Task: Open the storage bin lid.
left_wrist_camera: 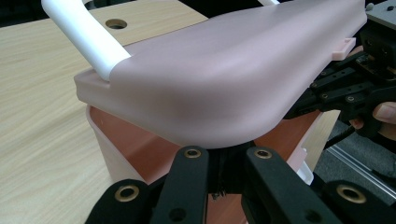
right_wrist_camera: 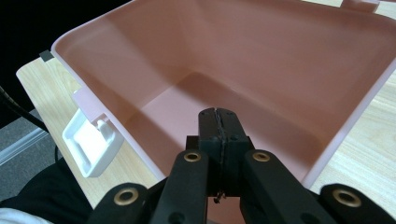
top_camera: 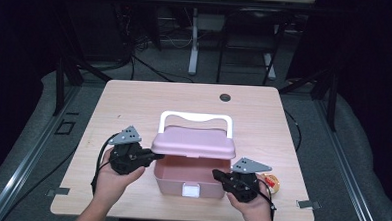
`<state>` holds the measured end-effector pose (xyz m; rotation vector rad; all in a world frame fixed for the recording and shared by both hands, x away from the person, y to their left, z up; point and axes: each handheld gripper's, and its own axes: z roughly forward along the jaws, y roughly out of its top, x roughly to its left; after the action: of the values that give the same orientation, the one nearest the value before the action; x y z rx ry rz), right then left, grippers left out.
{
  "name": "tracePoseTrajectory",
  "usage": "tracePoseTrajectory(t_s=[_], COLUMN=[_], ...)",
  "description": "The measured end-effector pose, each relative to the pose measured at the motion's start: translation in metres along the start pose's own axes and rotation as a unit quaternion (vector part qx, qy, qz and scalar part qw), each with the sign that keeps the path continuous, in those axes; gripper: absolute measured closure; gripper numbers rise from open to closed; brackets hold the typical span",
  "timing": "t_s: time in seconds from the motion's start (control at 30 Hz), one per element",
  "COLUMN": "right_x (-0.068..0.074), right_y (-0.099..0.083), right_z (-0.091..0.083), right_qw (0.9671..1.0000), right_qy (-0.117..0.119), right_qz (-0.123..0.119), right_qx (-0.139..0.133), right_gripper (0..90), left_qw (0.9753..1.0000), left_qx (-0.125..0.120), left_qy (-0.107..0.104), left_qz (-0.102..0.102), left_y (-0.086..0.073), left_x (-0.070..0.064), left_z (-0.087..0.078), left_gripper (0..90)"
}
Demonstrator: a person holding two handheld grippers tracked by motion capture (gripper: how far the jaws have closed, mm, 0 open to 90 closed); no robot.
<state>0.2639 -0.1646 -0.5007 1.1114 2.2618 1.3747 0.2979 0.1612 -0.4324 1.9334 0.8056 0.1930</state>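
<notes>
A pink plastic box (top_camera: pixel 181 182) stands near the table's front edge, its lid (top_camera: pixel 195 143) raised at the front, with a white handle (top_camera: pixel 196 118) behind. In the left gripper view the lid (left_wrist_camera: pixel 224 79) lies across the tips of my left gripper (left_wrist_camera: pixel 229 151), whose jaws are shut beneath its edge. The left gripper (top_camera: pixel 157 157) reaches in from the box's left side. My right gripper (top_camera: pixel 215 174) is at the box's right front. In its own view the right gripper (right_wrist_camera: pixel 218 113) is shut with nothing in it, over the empty box interior (right_wrist_camera: pixel 243 74).
A white latch (top_camera: pixel 191 190) hangs at the box's front wall, also the latch (right_wrist_camera: pixel 91 142) left of my right jaws. A small round orange object (top_camera: pixel 272 183) lies by the right hand. A dark grommet hole (top_camera: pixel 225 97) sits at the table's back. Bare wood surrounds the box.
</notes>
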Motion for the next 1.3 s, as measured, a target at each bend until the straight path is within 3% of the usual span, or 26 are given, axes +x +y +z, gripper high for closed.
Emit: tracePoseTrajectory(t_s=[1.3], right_x=[-0.0013], right_y=[-0.0008], right_z=[0.0088], right_qw=[1.0000], right_qy=[-0.001], right_qz=[0.006], right_qx=[-0.003], right_gripper=[89.6], left_qw=[1.0000], left_qx=[-0.004], left_qy=[0.007], left_qz=[0.002], left_y=[0.0099], left_x=[0.0022], left_z=[0.0006], left_gripper=[89.5])
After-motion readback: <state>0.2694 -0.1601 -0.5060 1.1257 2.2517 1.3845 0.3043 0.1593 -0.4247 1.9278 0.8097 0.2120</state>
